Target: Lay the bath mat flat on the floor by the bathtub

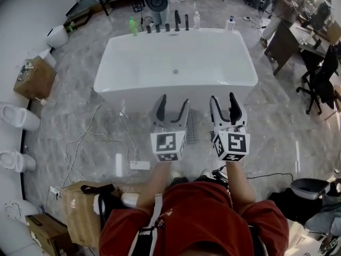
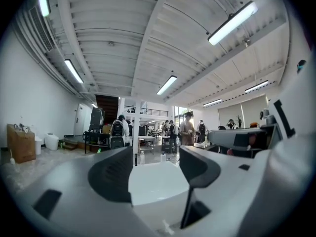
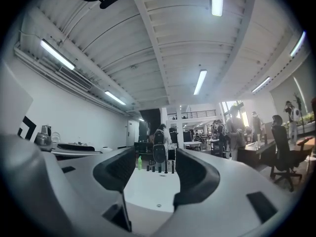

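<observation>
Grey with rows of small dots, a strip that I take for the bath mat [image 1: 191,127] lies flat on the marbled stone floor [image 1: 80,116], just in front of the glossy white bathtub [image 1: 128,92], near the middle of its long front wall. It shows between the left gripper [image 1: 173,101] and the right gripper [image 1: 224,98], below both. The left one is nearer and covers most of it, so I cannot tell its long axis. Both tongs point toward the bathtub, jaws spread and holding nothing. The mat seems already laid.
</observation>
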`<state>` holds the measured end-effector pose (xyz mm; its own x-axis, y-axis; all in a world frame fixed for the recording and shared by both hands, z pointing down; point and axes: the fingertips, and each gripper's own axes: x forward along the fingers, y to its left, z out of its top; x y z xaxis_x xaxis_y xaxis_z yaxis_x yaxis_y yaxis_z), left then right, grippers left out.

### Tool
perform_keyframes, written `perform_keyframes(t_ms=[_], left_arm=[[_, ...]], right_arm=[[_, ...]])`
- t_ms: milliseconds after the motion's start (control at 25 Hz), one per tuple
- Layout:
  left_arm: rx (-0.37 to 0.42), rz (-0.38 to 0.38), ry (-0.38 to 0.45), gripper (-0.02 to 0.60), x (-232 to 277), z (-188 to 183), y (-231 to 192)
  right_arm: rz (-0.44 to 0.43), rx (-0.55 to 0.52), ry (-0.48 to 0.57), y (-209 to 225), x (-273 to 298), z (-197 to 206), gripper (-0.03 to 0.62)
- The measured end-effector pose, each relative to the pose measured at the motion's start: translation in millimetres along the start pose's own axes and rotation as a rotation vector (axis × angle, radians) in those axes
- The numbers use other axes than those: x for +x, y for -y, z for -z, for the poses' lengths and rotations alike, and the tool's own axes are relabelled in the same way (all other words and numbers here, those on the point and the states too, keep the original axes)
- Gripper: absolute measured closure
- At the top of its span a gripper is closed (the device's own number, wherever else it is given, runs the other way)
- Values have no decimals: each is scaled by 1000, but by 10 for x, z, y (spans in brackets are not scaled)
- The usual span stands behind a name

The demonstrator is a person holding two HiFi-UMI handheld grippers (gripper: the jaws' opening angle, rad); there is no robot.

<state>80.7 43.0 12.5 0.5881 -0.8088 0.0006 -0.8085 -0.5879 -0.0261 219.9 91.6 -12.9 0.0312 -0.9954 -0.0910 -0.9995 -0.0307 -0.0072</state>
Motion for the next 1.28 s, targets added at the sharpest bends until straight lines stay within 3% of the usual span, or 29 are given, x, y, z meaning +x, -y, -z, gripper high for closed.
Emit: perform_keyframes(t_ms=[320, 480, 1280], left_arm=[[43, 5, 32, 424, 113, -151, 359], [63, 14, 55, 559, 178, -215, 494], [74, 23, 30, 568, 267, -171, 626]], right_arm=[[-4, 27, 42, 294, -68, -107, 535], [-10, 23, 25, 379, -62, -70, 566], [10, 21, -20, 606, -82, 23, 582]])
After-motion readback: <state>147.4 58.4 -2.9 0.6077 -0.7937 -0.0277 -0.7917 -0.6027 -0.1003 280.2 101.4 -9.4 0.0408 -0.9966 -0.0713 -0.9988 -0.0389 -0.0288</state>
